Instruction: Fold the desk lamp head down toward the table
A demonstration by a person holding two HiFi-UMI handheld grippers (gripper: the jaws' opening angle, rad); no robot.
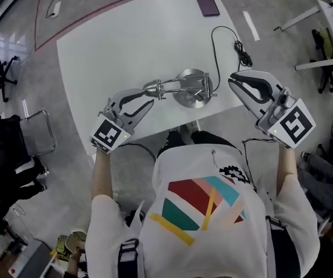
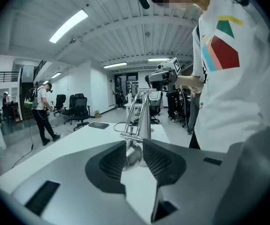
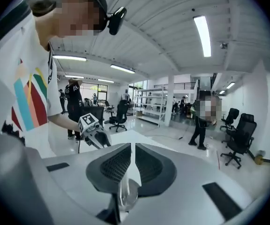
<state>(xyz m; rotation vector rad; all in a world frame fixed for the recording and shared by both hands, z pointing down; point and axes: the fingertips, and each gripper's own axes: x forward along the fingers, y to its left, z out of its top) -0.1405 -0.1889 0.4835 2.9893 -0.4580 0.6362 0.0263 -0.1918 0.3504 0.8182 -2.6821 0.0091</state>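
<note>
Desk lamp [image 1: 180, 88] is standing at the near edge of the white table [image 1: 108, 45], its jointed arm reaching from the round base [image 1: 190, 97] toward the left gripper [image 1: 149, 97]. That claw is pinching the small lamp head [image 2: 134, 153] between its ribbed pads. The right gripper [image 1: 231, 80] is hovering beside the table with its jaws pressed nearly together on nothing, well apart from the base.

Nothing is steadying the base, so a hard downward push on the head is likely to be tipping or dragging the lamp toward the edge. The rounded, polished head could also be slipping out of the pads. The black cord [image 1: 215, 39] trailing behind may be tugging as the lamp shifts.

Chrome is covering the thin paired rods and the disc-shaped base, all smooth and mirror-bright. The pads are dark and finely grooved, the tabletop matte and flat. A dark phone [image 1: 206, 2] is lying at the far edge.
</note>
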